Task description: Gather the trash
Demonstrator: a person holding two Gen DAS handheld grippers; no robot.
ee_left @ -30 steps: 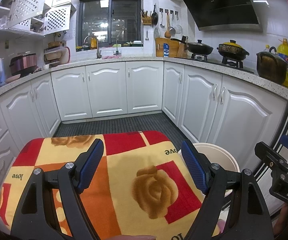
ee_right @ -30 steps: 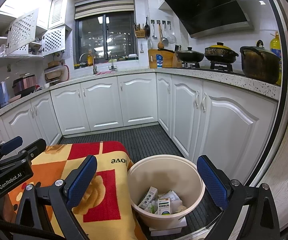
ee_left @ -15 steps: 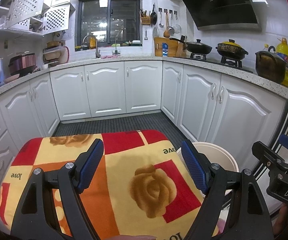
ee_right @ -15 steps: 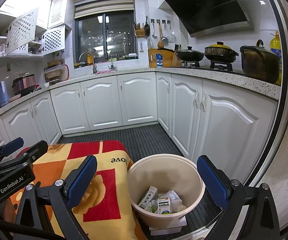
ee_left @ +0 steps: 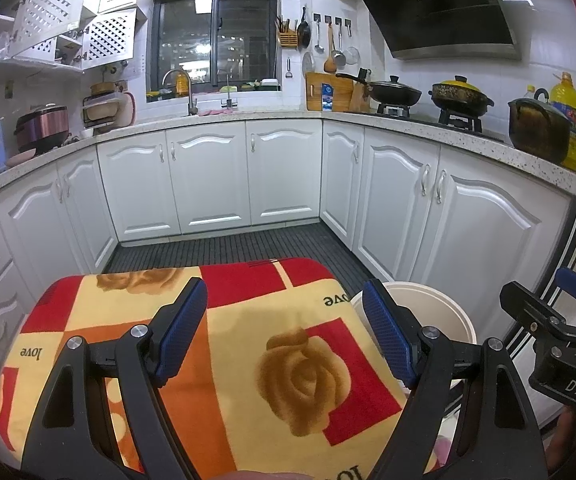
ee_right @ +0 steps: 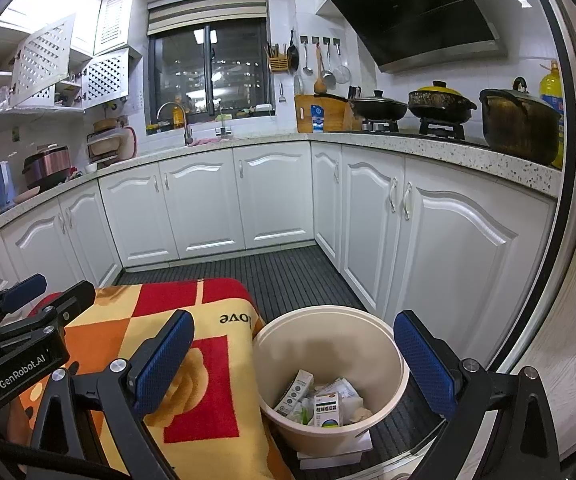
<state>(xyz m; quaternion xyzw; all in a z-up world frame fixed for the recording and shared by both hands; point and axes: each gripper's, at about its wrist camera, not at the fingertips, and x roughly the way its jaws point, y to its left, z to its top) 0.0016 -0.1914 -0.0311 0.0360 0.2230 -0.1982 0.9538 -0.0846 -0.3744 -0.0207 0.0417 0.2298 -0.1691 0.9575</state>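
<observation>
Lower left: left gripper [ee_left: 284, 322], jaws spread, empty, over rose-print cloth [ee_left: 248, 332] on the tabletop. Lower centre-right: cream bin [ee_right: 330, 376] on the floor holds small cartons [ee_right: 326, 408] and crumpled wrappers. Right gripper [ee_right: 294, 360], jaws released, hovers above bin.

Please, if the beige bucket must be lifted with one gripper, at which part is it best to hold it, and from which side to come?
Probably the bare rim of the beige bucket, taken from above with one finger inside the wall and one outside. It stands upright and open, shows no handle, and looks too wide to span. The right gripper is nearest, jaws open.
</observation>
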